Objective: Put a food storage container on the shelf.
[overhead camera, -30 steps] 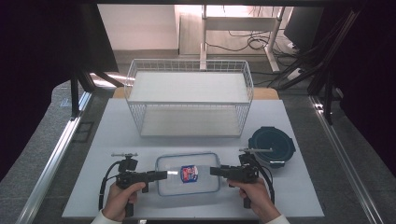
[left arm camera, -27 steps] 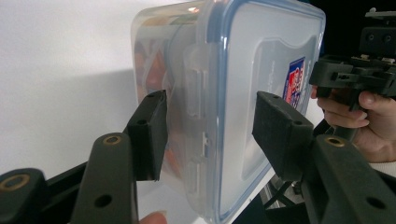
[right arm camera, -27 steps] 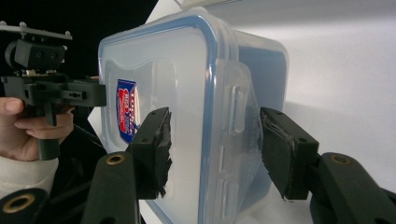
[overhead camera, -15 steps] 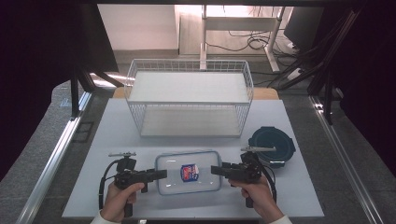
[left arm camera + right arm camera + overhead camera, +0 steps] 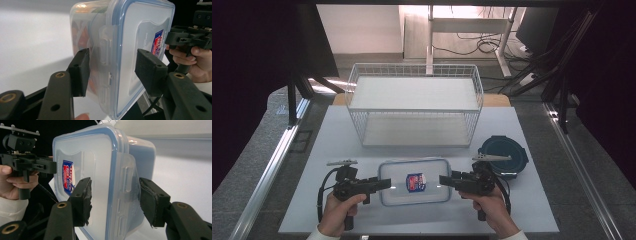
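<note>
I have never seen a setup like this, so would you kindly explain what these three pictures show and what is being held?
A person stands at a white table and holds a hand-operated tool with two black jaws in each hand. The high view looks down from above: the left gripper and the right gripper each clamp one short end of a clear lidded container with a blue seal and a red-and-blue label. The other two pictures come from cameras riding on the grippers, looking along their jaws; in each, the pads press on the container's side by a lid clip. Behind the container stands a white wire basket, and to its right lies a dark round container.
</note>
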The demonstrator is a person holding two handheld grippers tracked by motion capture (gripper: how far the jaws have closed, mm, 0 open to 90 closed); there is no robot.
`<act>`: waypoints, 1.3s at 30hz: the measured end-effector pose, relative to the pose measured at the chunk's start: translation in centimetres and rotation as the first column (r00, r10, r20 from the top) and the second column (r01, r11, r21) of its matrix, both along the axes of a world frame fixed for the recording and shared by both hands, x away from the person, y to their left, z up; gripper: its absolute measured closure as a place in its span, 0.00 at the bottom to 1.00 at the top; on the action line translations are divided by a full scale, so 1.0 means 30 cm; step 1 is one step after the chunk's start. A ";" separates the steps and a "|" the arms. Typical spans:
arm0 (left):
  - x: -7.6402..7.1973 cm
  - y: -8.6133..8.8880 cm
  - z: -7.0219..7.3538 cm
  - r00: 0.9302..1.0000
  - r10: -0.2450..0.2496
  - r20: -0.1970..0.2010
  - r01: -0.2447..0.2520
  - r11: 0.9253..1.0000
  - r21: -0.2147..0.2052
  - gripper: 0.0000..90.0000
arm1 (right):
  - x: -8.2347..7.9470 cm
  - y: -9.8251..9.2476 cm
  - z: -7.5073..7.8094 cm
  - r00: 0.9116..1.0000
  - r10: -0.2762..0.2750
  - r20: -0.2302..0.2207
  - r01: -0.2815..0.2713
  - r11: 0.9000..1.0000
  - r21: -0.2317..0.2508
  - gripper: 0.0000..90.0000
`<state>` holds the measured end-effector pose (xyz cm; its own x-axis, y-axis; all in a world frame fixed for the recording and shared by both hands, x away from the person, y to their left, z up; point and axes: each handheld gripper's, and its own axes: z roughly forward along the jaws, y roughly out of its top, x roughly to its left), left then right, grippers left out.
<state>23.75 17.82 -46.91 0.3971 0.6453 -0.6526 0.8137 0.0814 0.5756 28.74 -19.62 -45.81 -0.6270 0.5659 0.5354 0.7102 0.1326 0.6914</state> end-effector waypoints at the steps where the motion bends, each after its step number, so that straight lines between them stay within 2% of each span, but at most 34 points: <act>1: 0.002 -0.001 0.006 1.000 0.001 0.005 -0.001 1.000 0.003 0.52 | 0.000 0.000 0.000 1.000 0.000 0.000 0.000 1.000 0.000 0.51; 7: 0.020 -0.007 0.057 0.999 -0.002 0.040 0.001 1.000 0.020 0.52 | 0.021 -0.005 0.046 0.999 0.008 0.043 -0.008 1.000 0.002 0.51; 11: 0.046 -0.007 0.088 0.999 -0.005 0.054 0.003 1.000 0.029 0.52 | 0.036 -0.005 0.064 0.999 0.007 0.043 -0.008 1.000 0.008 0.51; 17: 0.082 -0.002 0.143 0.998 -0.005 0.068 0.004 1.000 0.016 0.52 | 0.074 -0.006 0.117 0.997 0.004 0.079 -0.006 1.000 0.018 0.51; 21: 0.109 0.008 0.194 0.996 -0.002 0.094 0.000 1.000 0.020 0.52 | 0.103 0.004 0.167 0.995 0.007 0.101 -0.009 1.000 0.022 0.51; 23: 0.116 0.011 0.203 0.995 -0.005 0.099 0.003 1.000 0.023 0.52 | 0.108 0.005 0.173 0.995 0.008 0.103 -0.010 1.000 0.023 0.51; 34: 0.186 0.026 0.288 0.992 -0.012 0.123 0.014 1.000 -0.009 0.52 | 0.158 0.017 0.287 0.987 0.008 0.161 -0.009 1.000 0.003 0.51; 39: 0.207 0.029 0.317 0.990 -0.012 0.138 0.014 1.000 -0.007 0.52 | 0.183 0.021 0.324 0.985 0.006 0.174 -0.006 1.000 0.004 0.51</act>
<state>29.96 18.69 -37.39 0.4921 0.6348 -0.5957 0.7274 0.0761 0.6820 34.23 -18.99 -36.09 -0.7142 0.5597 0.4203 0.5781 0.1332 0.8050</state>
